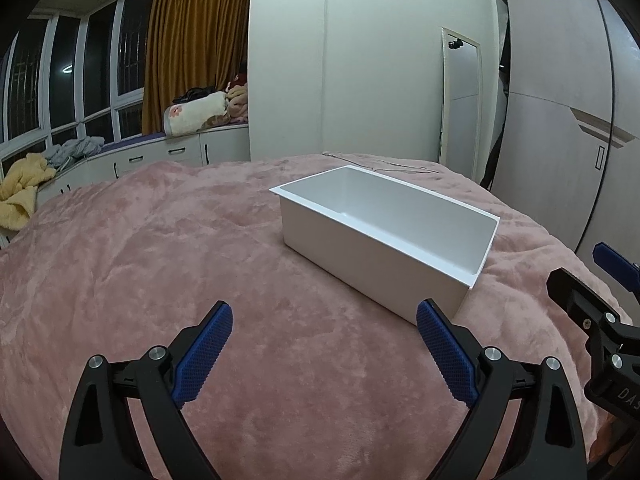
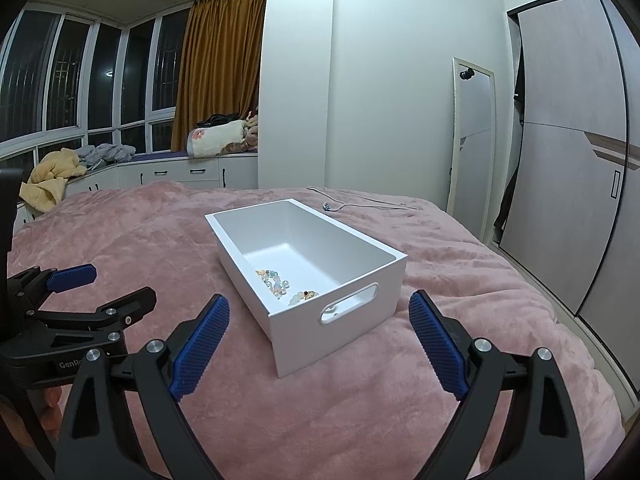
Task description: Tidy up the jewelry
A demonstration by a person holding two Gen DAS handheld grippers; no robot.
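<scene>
A white bin point(image 2: 308, 276) sits on the pink blanket point(image 2: 140, 240) that covers the bed, and only the right wrist view looks down into it; there a little heap of pale beaded jewelry point(image 2: 274, 280) lies on the bin's floor toward its near end, with a smaller piece point(image 2: 304, 296) just beside it by the wall with the handle slot point(image 2: 348, 304); the left wrist view sees the same bin point(image 1: 384, 236) from lower and to the side, so its inside shows only bare white walls and the beads are hidden; the left gripper point(image 1: 324, 348) has its blue-padded fingers spread wide with nothing between them, held above the blanket point(image 1: 140, 260) near the bin's near corner; the right gripper point(image 2: 320, 344) is likewise spread wide and holds nothing, its fingers framing the bin's near end without touching it; each view catches the other tool at its edge, the right gripper point(image 1: 600, 300) at the far right of the left view and the left gripper point(image 2: 80, 292) at the far left of the right view; on that body I can read "GenRo", cut off, and in the left view "DAS", also cut off; a thin cord point(image 2: 360, 202) lies on the blanket beyond the bin, clearer in the right view; a mirror point(image 2: 472, 140) leans on the far wall, and a mustard curtain point(image 2: 216, 68) hangs by the window.
</scene>
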